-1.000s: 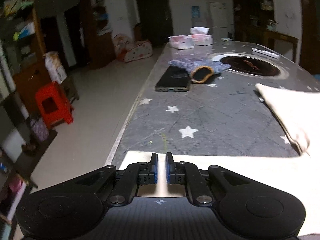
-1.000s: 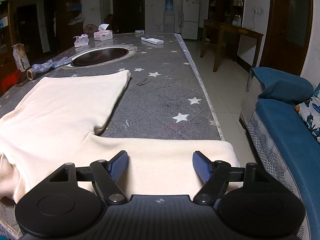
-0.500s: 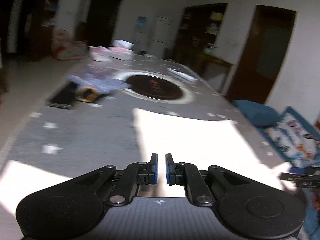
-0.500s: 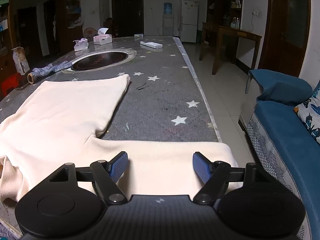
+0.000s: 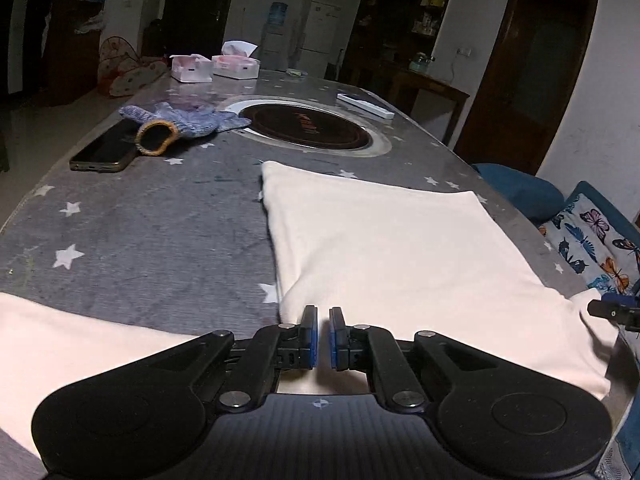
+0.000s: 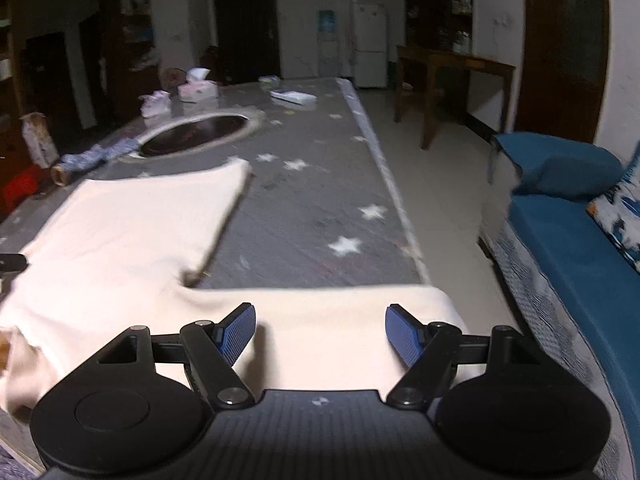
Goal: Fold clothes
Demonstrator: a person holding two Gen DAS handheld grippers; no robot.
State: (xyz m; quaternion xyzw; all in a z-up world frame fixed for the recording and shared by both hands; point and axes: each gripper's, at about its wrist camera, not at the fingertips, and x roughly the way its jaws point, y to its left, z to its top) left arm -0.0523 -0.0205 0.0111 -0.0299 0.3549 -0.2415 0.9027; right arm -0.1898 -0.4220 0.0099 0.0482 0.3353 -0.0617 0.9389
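cream garment lies spread on the starred surface. left tool has its jaws nearly together, with nothing visibly pinched between them; right tool hangs wide apart over a sleeve, gripping nothing.

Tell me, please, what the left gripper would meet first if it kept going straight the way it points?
Most likely the cream garment: the left gripper, fingers nearly shut, tilts down over its near edge, with the cloth directly ahead. How high it hangs is unclear.
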